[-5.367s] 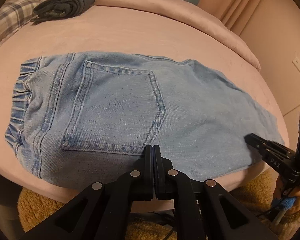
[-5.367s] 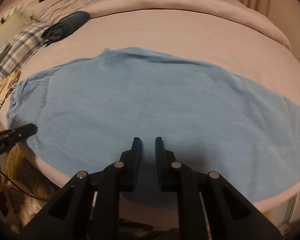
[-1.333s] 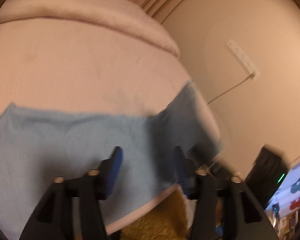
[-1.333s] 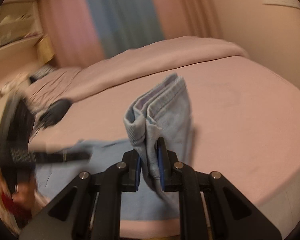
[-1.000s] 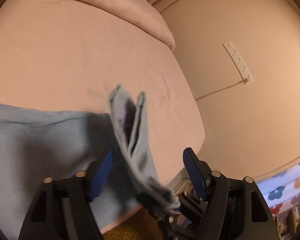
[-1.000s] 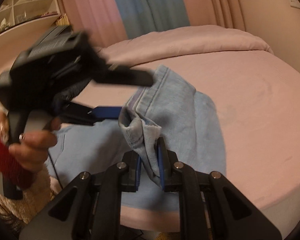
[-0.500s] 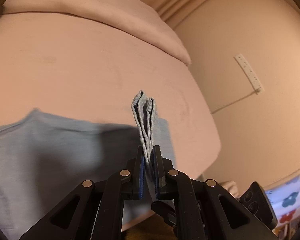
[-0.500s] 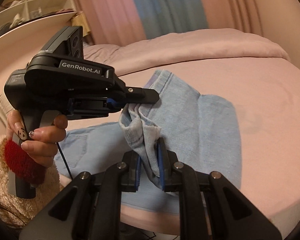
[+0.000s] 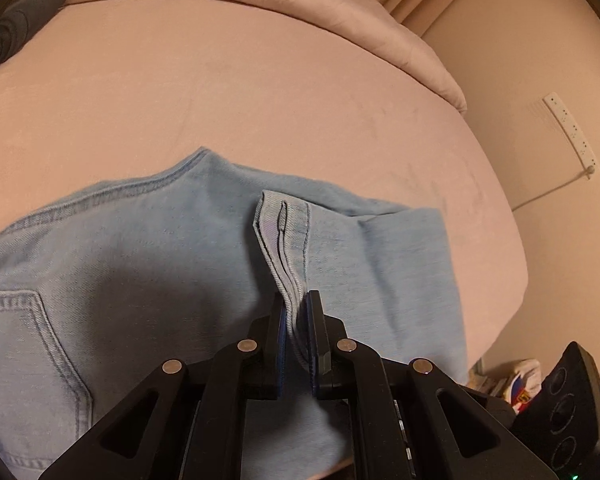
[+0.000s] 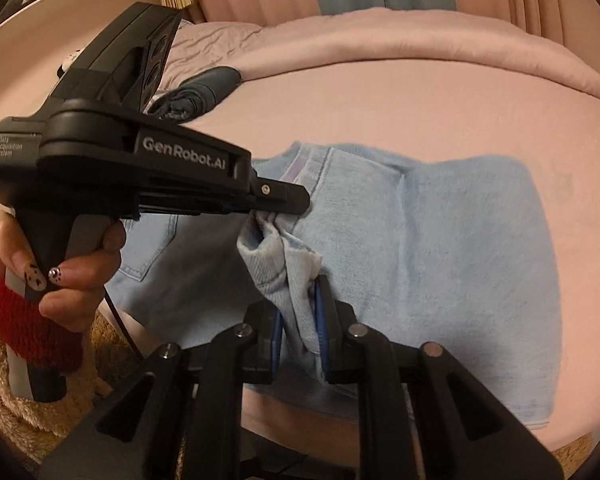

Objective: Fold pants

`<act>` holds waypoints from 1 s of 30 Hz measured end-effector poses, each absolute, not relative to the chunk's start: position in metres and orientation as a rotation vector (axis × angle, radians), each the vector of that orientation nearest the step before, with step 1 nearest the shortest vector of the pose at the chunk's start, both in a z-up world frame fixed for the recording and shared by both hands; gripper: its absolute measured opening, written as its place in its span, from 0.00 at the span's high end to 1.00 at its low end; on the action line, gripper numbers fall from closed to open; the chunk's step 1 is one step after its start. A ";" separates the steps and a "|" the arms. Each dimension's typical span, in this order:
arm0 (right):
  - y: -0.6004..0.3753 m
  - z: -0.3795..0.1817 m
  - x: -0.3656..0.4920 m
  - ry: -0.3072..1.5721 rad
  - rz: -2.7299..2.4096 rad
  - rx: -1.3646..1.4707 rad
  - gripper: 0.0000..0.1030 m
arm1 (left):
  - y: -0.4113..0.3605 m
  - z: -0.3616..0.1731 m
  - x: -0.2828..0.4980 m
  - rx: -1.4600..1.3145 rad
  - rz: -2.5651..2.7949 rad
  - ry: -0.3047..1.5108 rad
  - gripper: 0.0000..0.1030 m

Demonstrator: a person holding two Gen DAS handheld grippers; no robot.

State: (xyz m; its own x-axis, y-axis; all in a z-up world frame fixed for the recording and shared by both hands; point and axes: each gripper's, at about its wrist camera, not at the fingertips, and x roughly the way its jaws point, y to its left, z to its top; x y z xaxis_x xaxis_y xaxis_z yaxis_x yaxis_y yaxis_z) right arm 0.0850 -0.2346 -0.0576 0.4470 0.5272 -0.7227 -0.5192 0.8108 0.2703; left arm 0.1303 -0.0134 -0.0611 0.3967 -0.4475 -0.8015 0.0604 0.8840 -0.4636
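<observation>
Both grippers are carrying the hem across the pants.

The left gripper (image 9: 298, 312), whose jaws were closing a moment ago, is now pinching the hem (image 9: 284, 240) narrowly between its pads, and the right gripper (image 10: 298, 308) is gripping a bunched part of the same hem just beside it. The pants (image 9: 140, 272) are lying on the near edge of the pink bed (image 9: 260, 92), waist end to the left with a pocket (image 9: 32, 360) showing. A few seconds ago they were lying spread flat; now the leg end is doubling over toward the waist, so the crosswise fold looks about half made and is waiting to be laid down. A dark garment (image 10: 196, 94) is sitting far left.
</observation>
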 end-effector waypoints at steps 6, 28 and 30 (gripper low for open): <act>-0.226 -0.057 0.091 0.919 0.645 0.003 0.75 | -0.011 -0.061 0.128 -0.355 -0.308 1.125 0.91; -0.313 -0.048 0.081 0.973 0.325 -0.031 0.76 | -0.057 -0.050 0.070 -0.190 -0.409 1.062 0.91; -0.310 -0.051 0.082 0.982 0.311 -0.048 0.76 | -0.060 -0.070 0.068 -0.143 -0.348 1.097 0.91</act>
